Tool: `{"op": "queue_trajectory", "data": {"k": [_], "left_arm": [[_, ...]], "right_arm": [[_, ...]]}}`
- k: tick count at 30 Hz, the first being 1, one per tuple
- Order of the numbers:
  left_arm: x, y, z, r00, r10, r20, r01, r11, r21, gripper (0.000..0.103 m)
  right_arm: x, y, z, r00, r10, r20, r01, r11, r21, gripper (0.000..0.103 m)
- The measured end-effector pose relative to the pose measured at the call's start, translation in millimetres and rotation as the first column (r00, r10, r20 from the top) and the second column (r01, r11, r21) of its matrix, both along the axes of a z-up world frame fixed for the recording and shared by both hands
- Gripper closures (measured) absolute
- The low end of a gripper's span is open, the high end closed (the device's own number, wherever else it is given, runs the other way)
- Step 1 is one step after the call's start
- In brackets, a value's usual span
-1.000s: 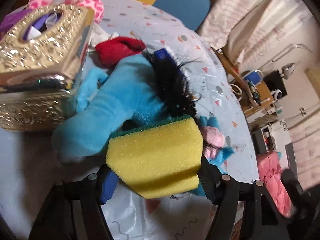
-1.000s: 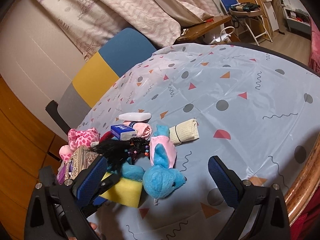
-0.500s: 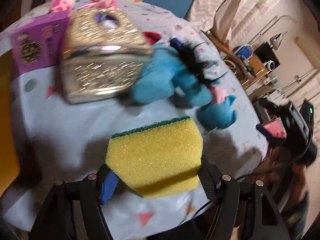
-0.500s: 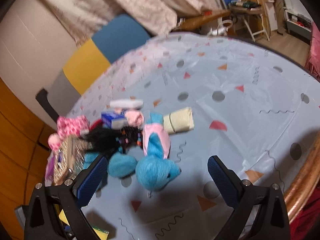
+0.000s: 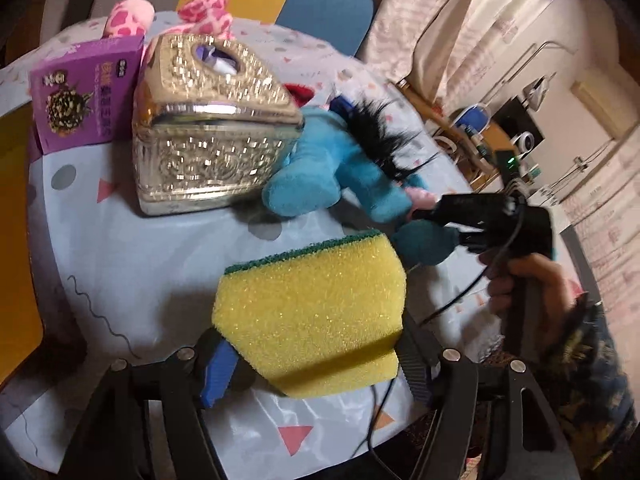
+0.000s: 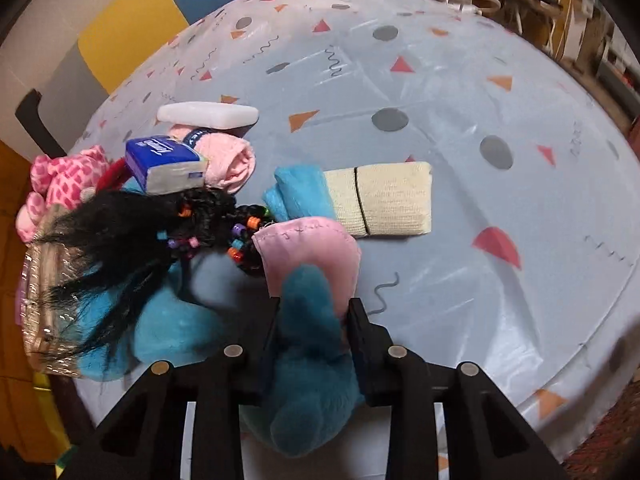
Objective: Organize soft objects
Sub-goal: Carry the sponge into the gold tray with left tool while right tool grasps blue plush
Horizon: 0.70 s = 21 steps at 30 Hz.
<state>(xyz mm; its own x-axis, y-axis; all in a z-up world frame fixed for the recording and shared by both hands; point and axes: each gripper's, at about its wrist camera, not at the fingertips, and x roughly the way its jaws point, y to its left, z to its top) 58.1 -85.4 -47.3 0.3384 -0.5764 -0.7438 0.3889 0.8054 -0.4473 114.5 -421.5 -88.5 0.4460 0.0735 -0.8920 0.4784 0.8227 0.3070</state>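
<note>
Pinching a yellow sponge (image 5: 308, 316) with a green scouring back, the left gripper (image 5: 316, 356) holds it up over the pale patterned tablecloth (image 5: 152, 256), its two pads pressed into the sponge's sides. Beyond it on the table stand a shiny gold tissue box (image 5: 208, 140) and a purple carton (image 5: 86, 96), with a pink spotted plush (image 5: 204, 12) behind them. The right gripper (image 6: 312, 320) points steeply down at the blue plush toy (image 6: 308, 344), and its jaws are closing, with the toy's blue fur and the edge of its pink ear (image 6: 316, 248) between them, the fingers already touching the fur on both sides. A black wig with coloured beads (image 6: 160, 236) lies across the toy, touching the gold box. Just beyond it sit a blue tissue packet (image 6: 164, 164) resting on a rolled pink cloth (image 6: 232, 164), a white bar (image 6: 208, 116), and a cream roll (image 6: 384, 200) bound by a black band, touching a blue cloth (image 6: 300, 192). From the left wrist view, a hand (image 5: 532, 284) grips the right gripper's handle near the toy.
</note>
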Motion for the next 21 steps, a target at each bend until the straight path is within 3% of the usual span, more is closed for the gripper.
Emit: {"op": "queue_trajectory", "data": {"k": [4, 11, 16, 21], "left_arm": [[-4, 13, 14, 0.999, 0.008, 0.031, -0.006, 0.997, -0.074, 0.033], [-4, 66, 60, 0.987, 0.115, 0.113, -0.099, 0.985, -0.14, 0.032], [9, 131, 77, 0.955, 0.254, 0.152, -0.247, 0.967, -0.064, 0.032], [46, 188, 63, 0.917, 0.379, 0.123, -0.387, 0.921, 0.052, 0.032]], "right_arm": [[-6, -10, -8, 1.0, -0.027, -0.004, 0.027, 0.995, 0.092, 0.072], [-6, -5, -1, 1.0, 0.004, -0.009, -0.004, 0.999, 0.043, 0.072], [-5, 3, 2, 1.0, 0.024, -0.005, -0.024, 1.0, -0.002, 0.072], [-2, 7, 3, 0.999, 0.039, -0.006, -0.039, 0.999, -0.034, 0.071]]}}
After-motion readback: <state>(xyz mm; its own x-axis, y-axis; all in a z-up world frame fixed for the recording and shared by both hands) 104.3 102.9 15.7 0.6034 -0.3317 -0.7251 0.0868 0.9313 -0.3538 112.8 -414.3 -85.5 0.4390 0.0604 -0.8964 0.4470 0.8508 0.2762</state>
